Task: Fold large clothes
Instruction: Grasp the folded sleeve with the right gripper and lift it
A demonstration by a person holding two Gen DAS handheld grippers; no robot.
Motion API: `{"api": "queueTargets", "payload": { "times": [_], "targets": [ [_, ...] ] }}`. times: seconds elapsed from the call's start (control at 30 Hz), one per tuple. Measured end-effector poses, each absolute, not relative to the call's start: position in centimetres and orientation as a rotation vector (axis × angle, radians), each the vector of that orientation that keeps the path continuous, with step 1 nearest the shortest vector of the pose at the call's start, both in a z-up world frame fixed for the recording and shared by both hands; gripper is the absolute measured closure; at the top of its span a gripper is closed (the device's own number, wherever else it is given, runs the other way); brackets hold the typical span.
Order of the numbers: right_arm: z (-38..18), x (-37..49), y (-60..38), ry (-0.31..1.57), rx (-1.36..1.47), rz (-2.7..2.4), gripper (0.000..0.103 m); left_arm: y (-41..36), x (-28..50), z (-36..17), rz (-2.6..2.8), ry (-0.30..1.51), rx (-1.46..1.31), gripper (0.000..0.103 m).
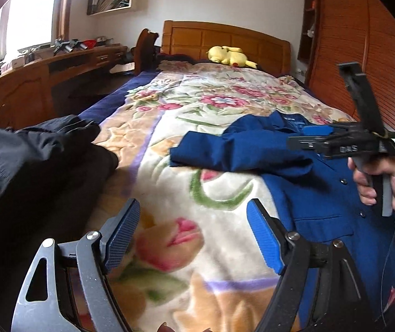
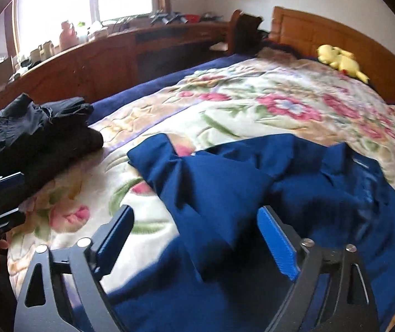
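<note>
I hold my left hand-held gripper (image 1: 191, 235) wide and empty over the floral bed (image 1: 211, 105); the blue jacket (image 2: 225, 188) lies crumpled at my three o'clock, under my right hand-held gripper (image 2: 194, 238), also wide, gripping nothing.

Blanket (image 2: 252, 110): cream with pink flowers, green leaves, tan patches and a lilac stripe. Shirt (image 2: 225, 182): solid dark blue. Folded clothes (image 2: 39, 132): black. Plush toy (image 1: 227, 55): yellow. Headboard (image 1: 225, 38): orange-brown wood.
</note>
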State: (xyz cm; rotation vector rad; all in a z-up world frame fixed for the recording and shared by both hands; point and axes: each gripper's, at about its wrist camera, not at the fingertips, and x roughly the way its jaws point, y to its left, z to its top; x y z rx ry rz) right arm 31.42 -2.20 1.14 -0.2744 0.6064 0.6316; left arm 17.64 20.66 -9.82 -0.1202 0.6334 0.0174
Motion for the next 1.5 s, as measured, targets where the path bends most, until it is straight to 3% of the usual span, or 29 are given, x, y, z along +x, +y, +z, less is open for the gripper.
{"api": "queueTargets", "payload": {
  "times": [0.33, 0.5, 0.8, 1.07, 1.5],
  "targets": [
    [-1.2, 36.6, 2.6, 0.759, -0.393, 0.641, 0.048, 22.0, 17.6, -10.0, 0.031, 0.629, -0.133, 0.023],
    [-1.9, 37.1, 3.8, 0.797, -0.467, 0.65, 0.096, 22.0, 17.6, -10.0, 0.03, 0.627, -0.133, 0.023],
    [3.5, 34.3, 0.9, 0.543, -0.336, 0.615, 0.099, 20.8, 17.9, -10.0, 0.018, 0.629, -0.102, 0.023],
    [8.2, 30.9, -8.8, 0.346, -0.171, 0.47, 0.099, 18.4, 18.4, -9.4, -0.022, 0.631, -0.073, 0.023],
    [-2.0, 31.0, -17.6, 0.642, -0.284, 0.291, 0.098, 14.4, 18.7, -9.1, -0.075, 0.636, -0.021, 0.023]
  ]
}}
